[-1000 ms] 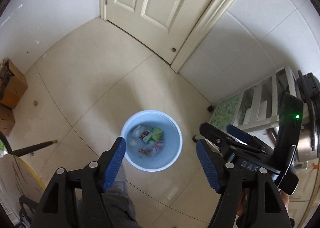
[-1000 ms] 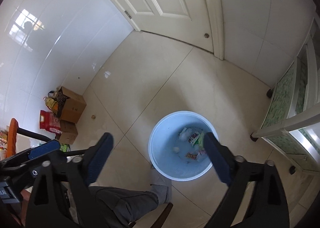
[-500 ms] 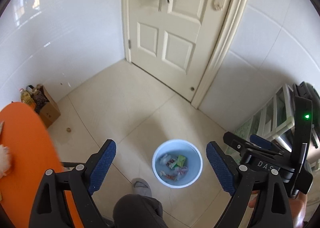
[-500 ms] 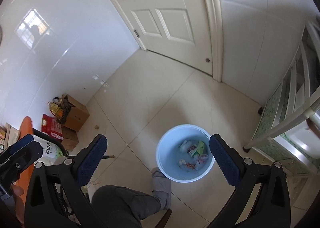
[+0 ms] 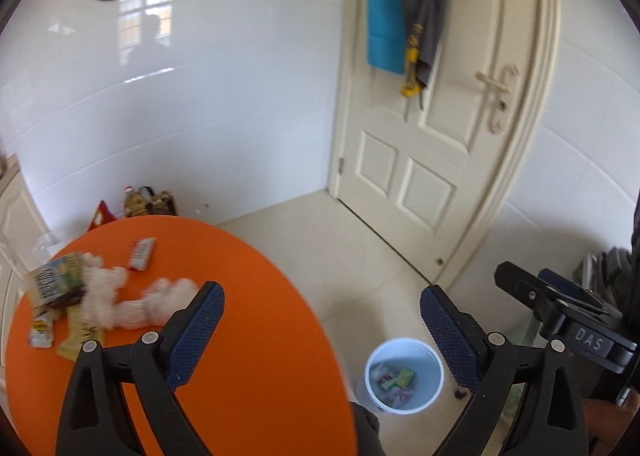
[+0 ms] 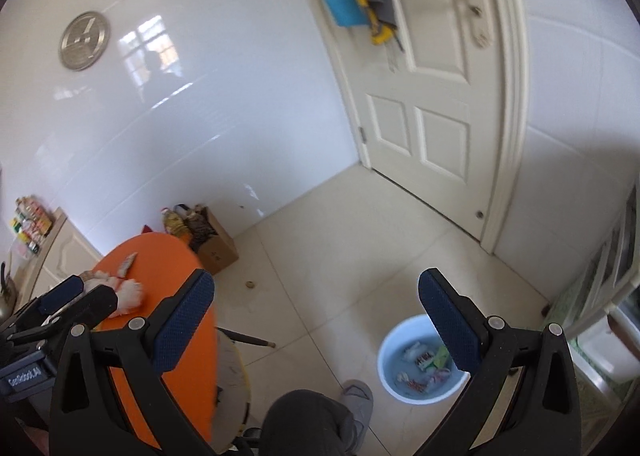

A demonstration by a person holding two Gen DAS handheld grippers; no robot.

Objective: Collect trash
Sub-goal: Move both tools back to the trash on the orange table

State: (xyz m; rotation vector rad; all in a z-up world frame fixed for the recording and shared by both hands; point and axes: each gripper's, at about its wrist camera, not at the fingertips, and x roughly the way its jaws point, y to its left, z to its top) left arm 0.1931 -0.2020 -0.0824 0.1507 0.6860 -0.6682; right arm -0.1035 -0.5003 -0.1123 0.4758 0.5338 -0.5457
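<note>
Orange table [image 5: 248, 368]: it is sitting on my left side, and the trash is lying on its far left part.
White fluff [image 5: 132, 302]: I am thinking it is very light and squishy. It looks like torn tissue or cotton. I am guessing it may pull apart, so I would pinch a thick lump in the middle.
Small wrapper [image 5: 142, 253]: it is lying flat, just past the fluff. I am guessing it is thin, light and slippery, so grabbing one raised edge looks best.
Other packets [image 5: 54, 284]: they are lying at the far left, touching the fluff. They look crinkly and bendy.
Blue bucket [image 5: 428, 360]: it is standing on the floor to the right, with trash inside it.
My left claw [image 5: 322, 330]: its fingers are spread wide and holding nothing.
My right claw [image 6: 316, 316]: it is also spread wide and holding nothing, up over the floor.
</note>
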